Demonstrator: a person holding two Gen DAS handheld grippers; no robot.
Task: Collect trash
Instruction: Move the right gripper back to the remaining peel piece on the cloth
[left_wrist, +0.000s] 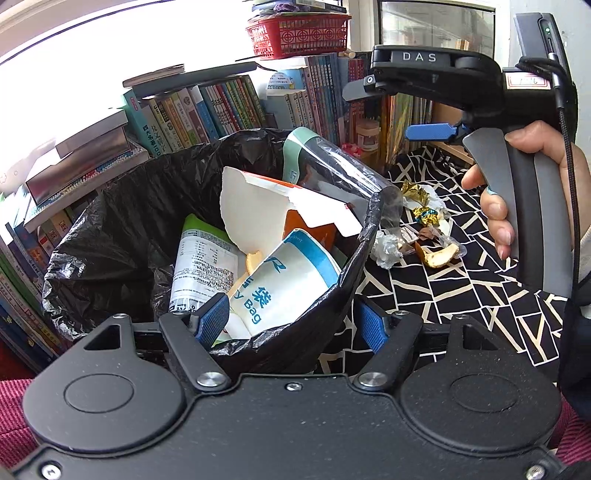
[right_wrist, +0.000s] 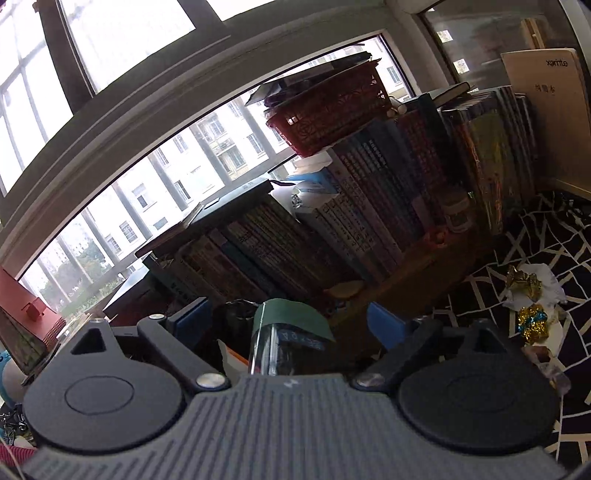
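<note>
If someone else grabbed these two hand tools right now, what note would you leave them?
Left gripper: closed on the rim of the black bin bag, holding the bag.
Right gripper: open and empty, above the bag.
Done: clear plastic sleeve, white carton and paper bag are in the bag; the sleeve sticks out over the rim.
Left: gold foil wrappers, crumpled clear plastic and a peel lie on the patterned cloth beside the bag.
</note>
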